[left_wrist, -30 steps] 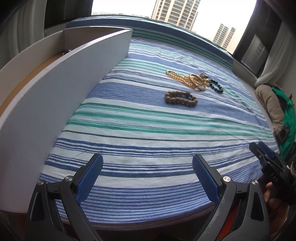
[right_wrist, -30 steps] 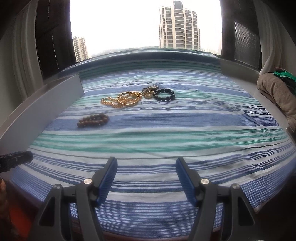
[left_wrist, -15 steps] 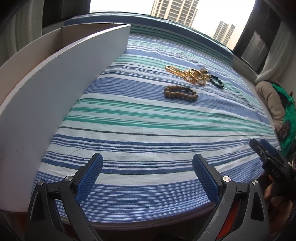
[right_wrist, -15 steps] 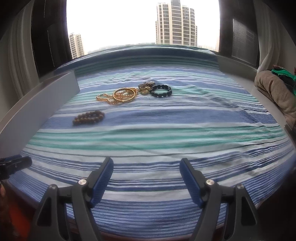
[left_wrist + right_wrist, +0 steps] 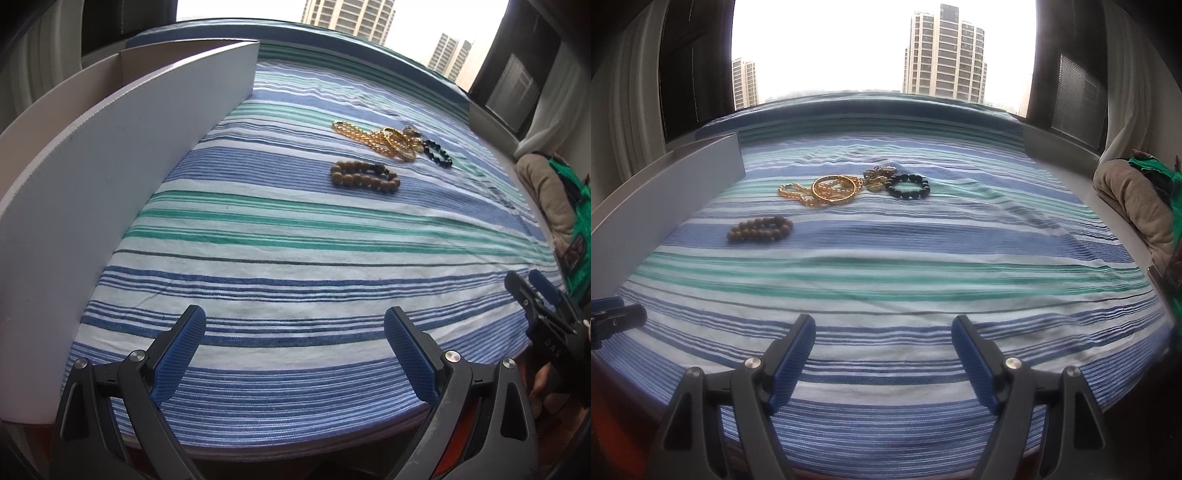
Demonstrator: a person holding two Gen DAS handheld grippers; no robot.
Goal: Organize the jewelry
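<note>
- Nearest in each wrist view are the tongs themselves: the left tongs (image 5: 293, 345) and the right tongs (image 5: 882, 352) both stand wide open over the near edge of the striped cloth (image 5: 886, 280), with nothing between the blue pads and nothing touched.
- Both point down and forward along the cloth, which reads as a waiting pose before any piece is picked; no sorting looks done yet.
- Along the left side stands a white box (image 5: 110, 155), its long wall upright beside the cloth. It is likely the place the jewelry is meant to go, though its inside is mostly hidden.
- Farther out, well apart from both tongs, lies the brown bead bracelet (image 5: 760, 228) by itself, closest to the box and the easiest first pick.
- Beyond it the rest sits in a cluster: a gold chain (image 5: 798, 192) tangled with gold bangles (image 5: 834, 188), a small metallic piece (image 5: 877, 179) touching them, and a black bead bracelet (image 5: 907, 186) just beside that.
- The overlap suggests they were dropped in a heap; lifting one could drag its neighbours.
- At the far right a folded beige cloth (image 5: 1130, 199) lies off the striped cloth.
</note>
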